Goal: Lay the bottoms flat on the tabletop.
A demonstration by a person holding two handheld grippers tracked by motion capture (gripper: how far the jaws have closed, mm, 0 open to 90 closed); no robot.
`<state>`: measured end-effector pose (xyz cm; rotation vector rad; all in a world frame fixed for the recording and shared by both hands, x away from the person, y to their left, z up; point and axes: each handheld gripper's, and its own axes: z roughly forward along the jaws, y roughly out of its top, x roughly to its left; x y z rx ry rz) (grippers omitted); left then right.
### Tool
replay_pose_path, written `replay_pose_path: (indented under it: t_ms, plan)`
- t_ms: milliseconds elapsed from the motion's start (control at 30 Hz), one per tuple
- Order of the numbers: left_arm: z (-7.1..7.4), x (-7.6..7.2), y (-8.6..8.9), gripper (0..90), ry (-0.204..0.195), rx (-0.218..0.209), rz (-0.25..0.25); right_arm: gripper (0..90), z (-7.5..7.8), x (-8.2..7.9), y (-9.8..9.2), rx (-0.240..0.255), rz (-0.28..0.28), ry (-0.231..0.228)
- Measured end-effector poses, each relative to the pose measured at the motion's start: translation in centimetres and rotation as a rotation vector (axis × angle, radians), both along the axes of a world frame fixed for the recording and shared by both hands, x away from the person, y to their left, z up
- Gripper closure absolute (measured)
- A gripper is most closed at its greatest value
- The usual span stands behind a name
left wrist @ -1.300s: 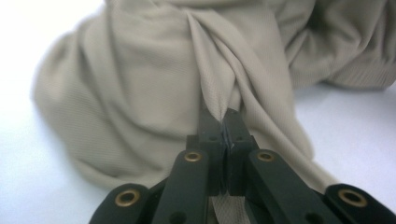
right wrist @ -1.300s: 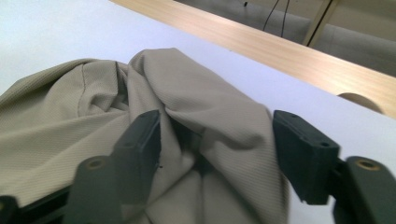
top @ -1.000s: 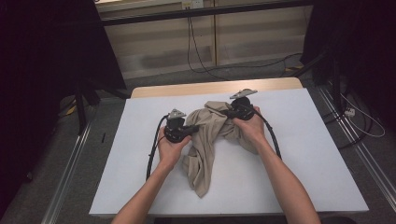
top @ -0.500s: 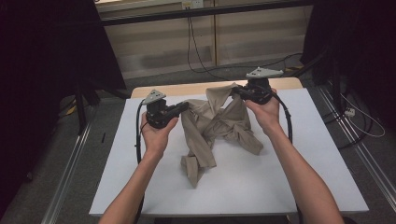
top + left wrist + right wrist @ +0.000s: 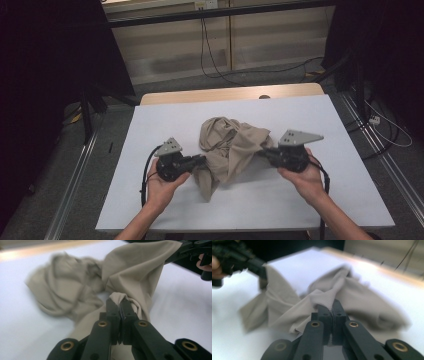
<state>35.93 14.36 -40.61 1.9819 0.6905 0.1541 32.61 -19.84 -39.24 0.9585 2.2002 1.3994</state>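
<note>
A beige garment (image 5: 231,149) is shown crumpled on the white counter (image 5: 350,190), near its middle and slightly toward the person's side, with one loose end trailing toward the near edge. The left hand-held gripper (image 5: 201,161) is seen at the garment's left side and the right hand-held gripper (image 5: 263,152) at its right side, each carried in one of the person's hands. In the left gripper view, the jaws of the left hand-held gripper (image 5: 120,305) are pressed together on a bunched fold of the cloth. In the right gripper view, the jaws of the right hand-held gripper (image 5: 331,307) are likewise clamped on what appears to be a ribbed hem or cuff. Both are thus closed on the fabric, and the cloth between them is drawn into a slack span while the remainder rests heaped on the counter.

The garment is judged to be light, thin and entirely limp: no shape will be kept under its own weight, and any unsupported part will sag and drag. The weave appears matte rather than slippery, so a pinch grip should be secure. Hold is best taken at a hem, cuff or seam, where the doubled material gives the jaws more to bite. A single layer pinched mid-panel could be expected to slip out or stretch. Nothing fragile is involved, though snagging of folds beneath the heap is possible.
</note>
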Motion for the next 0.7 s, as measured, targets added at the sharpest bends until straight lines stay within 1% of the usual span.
replay_pose_path:
  t_ms: [33, 67, 100, 133, 167, 200, 267, 300, 333, 367, 400, 433, 467, 500, 533, 567, 600, 667, 700]
  plan:
    - [-0.3, -0.2, -0.2, 86.1, -0.007, 0.018, -0.01, 88.4, -0.6, -0.7, 0.1, -0.011, 0.016, 0.017]
    - [-0.4, -0.4, -0.4, 82.7, -0.01, 0.025, -0.017, 88.3, -1.2, -1.4, 0.3, -0.013, 0.033, 0.035]
    - [-0.4, -0.4, -0.7, 76.6, -0.018, 0.026, -0.013, 88.3, -1.7, -2.1, 0.4, -0.021, 0.051, 0.05]
    - [-0.3, -0.3, -0.8, 70.1, -0.024, 0.018, -0.005, 88.4, -2.1, -2.8, 0.5, -0.033, 0.063, 0.06]
    - [-0.2, 0.0, -1.0, 66.0, -0.025, 0.014, 0.0, 88.3, -2.4, -3.3, 0.6, -0.038, 0.075, 0.072]
    - [-0.2, 0.4, -1.2, 61.1, -0.036, 0.018, 0.014, 88.3, -2.7, -3.8, 0.7, -0.044, 0.084, 0.084]
    - [-0.2, 1.2, -1.4, 48.5, -0.061, 0.026, 0.048, 88.3, -3.1, -4.8, 0.7, -0.058, 0.094, 0.099]
    - [-0.2, 1.7, -1.5, 44.9, -0.072, 0.042, 0.059, 88.2, -3.3, -5.3, 0.7, -0.047, 0.098, 0.115]
    - [-0.3, 2.1, -1.7, 42.0, -0.082, 0.068, 0.071, 88.2, -3.4, -5.8, 0.7, -0.037, 0.109, 0.128]
    - [-0.4, 2.6, -1.8, 39.6, -0.085, 0.078, 0.081, 88.1, -3.5, -6.3, 0.7, -0.051, 0.115, 0.125]
    - [-0.5, 3.1, -1.8, 38.2, -0.082, 0.073, 0.099, 87.7, -3.5, -6.7, 0.7, -0.08, 0.116, 0.11]
    - [-0.7, 3.7, -1.9, 35.2, -0.078, 0.068, 0.118, 86.1, -3.6, -6.8, 0.6, -0.085, 0.111, 0.111]
    - [-0.9, 4.3, -2.0, 32.7, -0.076, 0.068, 0.125, 82.3, -3.6, -6.7, 0.4, -0.073, 0.104, 0.111]
    - [-1.1, 5.0, -2.1, 32.1, -0.069, 0.079, 0.128, 79.0, -3.5, -6.5, 0.2, -0.071, 0.096, 0.106]
    - [-1.4, 5.6, -2.2, 31.9, -0.07, 0.082, 0.141, 74.6, -3.3, -6.3, 0.0, -0.061, 0.09, 0.098]
    - [-1.6, 6.2, -2.3, 31.5, -0.071, 0.095, 0.161, 69.9, -3.0, -6.0, -0.1, -0.051, 0.09, 0.09]
    - [-1.9, 6.9, -2.4, 30.8, -0.058, 0.1, 0.175, 64.0, -2.5, -5.7, -0.2, -0.053, 0.075, 0.076]
    - [-2.5, 8.2, -2.7, 29.7, -0.026, 0.09, 0.194, 55.9, -1.7, -4.9, -0.5, -0.029, 0.056, 0.056]
    - [-2.7, 8.7, -2.8, 29.6, -0.019, 0.099, 0.201, 52.2, -1.3, -4.6, -0.6, -0.021, 0.048, 0.047]
